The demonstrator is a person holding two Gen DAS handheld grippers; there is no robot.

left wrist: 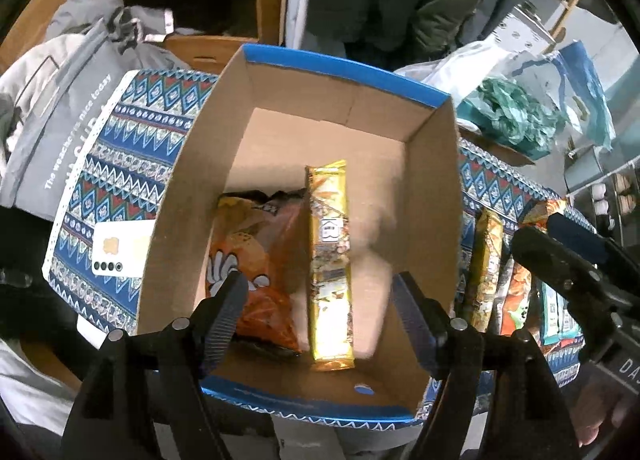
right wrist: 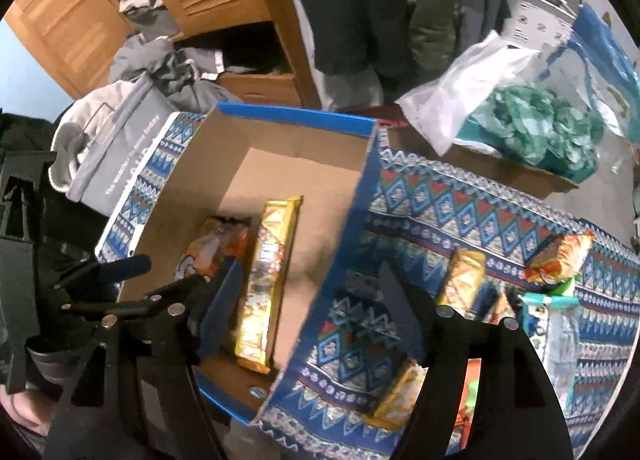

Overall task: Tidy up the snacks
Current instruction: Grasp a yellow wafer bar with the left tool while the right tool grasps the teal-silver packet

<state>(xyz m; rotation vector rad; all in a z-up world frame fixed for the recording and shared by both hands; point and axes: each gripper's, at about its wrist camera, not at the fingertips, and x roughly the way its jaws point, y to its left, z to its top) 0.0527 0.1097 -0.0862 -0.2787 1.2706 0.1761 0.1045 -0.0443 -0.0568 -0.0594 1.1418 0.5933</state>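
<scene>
The counter (left wrist: 100,164) carries a patterned blue cloth, which keeps the work area marked off. At far left on the cloth lies a white card (left wrist: 122,248), just beside the box and not part of the sorting.

The cardboard box (left wrist: 436,196) stands open-topped with a blue rim, serving as the collection bin. Inside, an orange snack bag (left wrist: 260,260) lies along the left side, and a gold snack bar (left wrist: 330,260) lies lengthwise touching it, so packing appears to run from the left wall rightward; the right half of the floor is bare.

The left gripper (left wrist: 316,292) hangs over the box, jaws released and spread, nothing between them. The right gripper (right wrist: 308,288) straddles the box's right wall, jaws likewise parted and empty.

Right of the box, unsorted snacks lie on the cloth: a second gold bar (right wrist: 462,280), an orange packet (right wrist: 560,256) and a teal-topped packet (right wrist: 552,320). Judged from this, the task is partly done.
</scene>
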